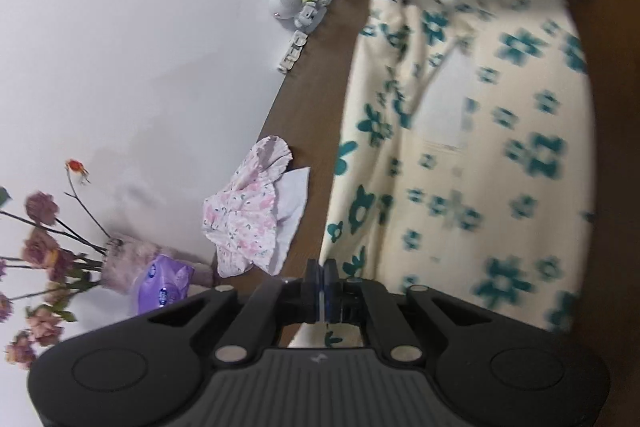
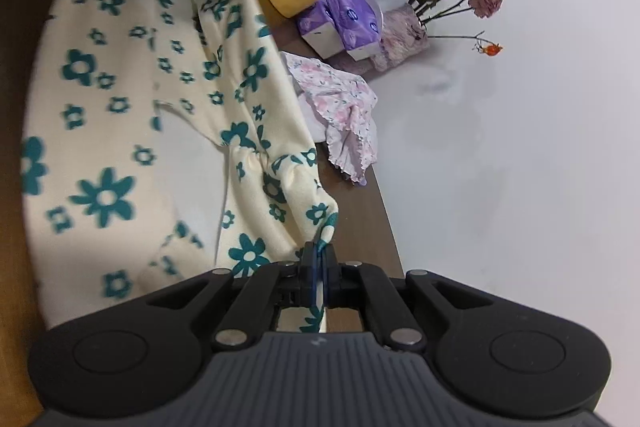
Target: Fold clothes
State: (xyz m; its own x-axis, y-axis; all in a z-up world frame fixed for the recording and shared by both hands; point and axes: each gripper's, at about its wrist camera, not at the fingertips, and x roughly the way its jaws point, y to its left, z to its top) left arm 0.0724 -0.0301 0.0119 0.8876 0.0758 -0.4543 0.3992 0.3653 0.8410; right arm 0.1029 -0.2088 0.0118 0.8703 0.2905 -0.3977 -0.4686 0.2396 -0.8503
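Right gripper (image 2: 319,259) clamped on a corner of the cream flowered garment (image 2: 120,107), spread over the brown table (image 2: 380,219). Left gripper (image 1: 322,277) closed at its edge; whether cloth is pinched, unclear. Fold apparently under way. Pink floral garment (image 1: 244,219) lies crumpled, unfolded.

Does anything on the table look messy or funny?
Yes. The small pink flowery garment lies crumpled near the table's edge, not folded, with a frilly corner hanging past the edge. Behind it, the vase of dried roses looks tipped on its side in this tilted view, stems pointing sideways. Nothing looks spilled.
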